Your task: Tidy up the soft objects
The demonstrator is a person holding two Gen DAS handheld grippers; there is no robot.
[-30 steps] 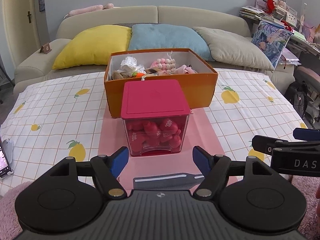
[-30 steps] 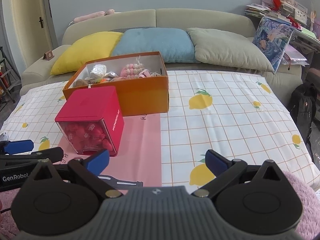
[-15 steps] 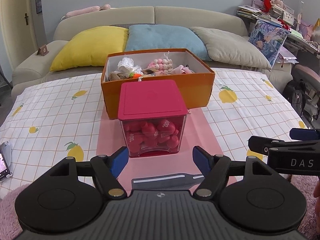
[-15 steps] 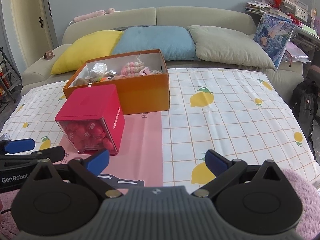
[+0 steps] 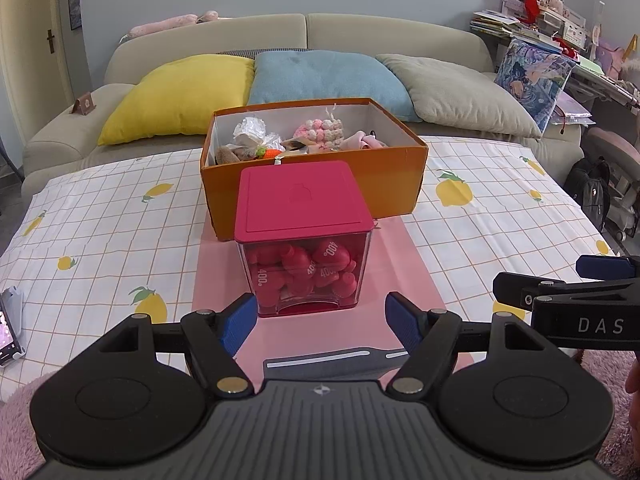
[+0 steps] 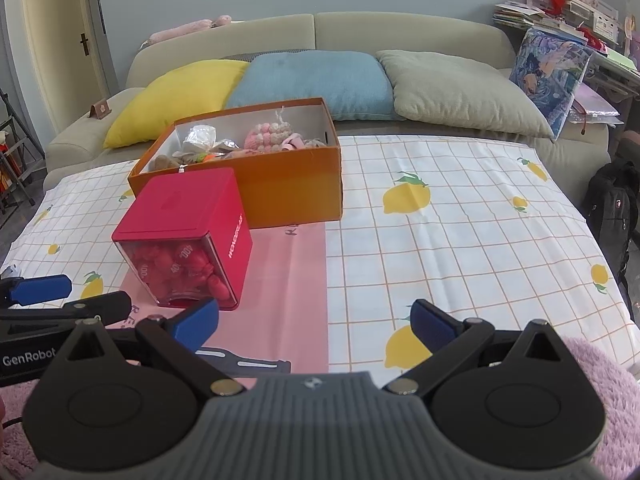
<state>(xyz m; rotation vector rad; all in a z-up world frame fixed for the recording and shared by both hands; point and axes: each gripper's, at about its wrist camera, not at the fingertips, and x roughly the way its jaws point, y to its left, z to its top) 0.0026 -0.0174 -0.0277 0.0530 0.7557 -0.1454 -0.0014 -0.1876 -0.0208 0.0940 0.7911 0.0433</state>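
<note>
My left gripper (image 5: 321, 322) is spread wide with nothing between its blue pads, hovering low over the near edge of the bench (image 5: 100, 216). My right gripper (image 6: 316, 322) is likewise wide apart and empty, level with the left one and just beside it; each shows at the edge of the other's view.

Straight ahead of the left gripper stands a clear cube container (image 5: 305, 240) with a red lid, shut, holding red pieces marked 400. It sits on a pink mat (image 5: 400, 256) laid over the lemon-print cloth. Just behind it, touching or nearly so, is an open orange box (image 5: 396, 184) that holds the soft objects (image 5: 320, 130): a pink and cream crocheted piece, a crinkled clear bag, something pink and something brown, with a small orange bit among them. A dark strap (image 5: 332, 362) lies flat on the mat close under my left gripper. A phone (image 5: 8, 336) rests at the cloth's left edge. Behind the bench a sofa carries yellow, blue and grey cushions.
</note>
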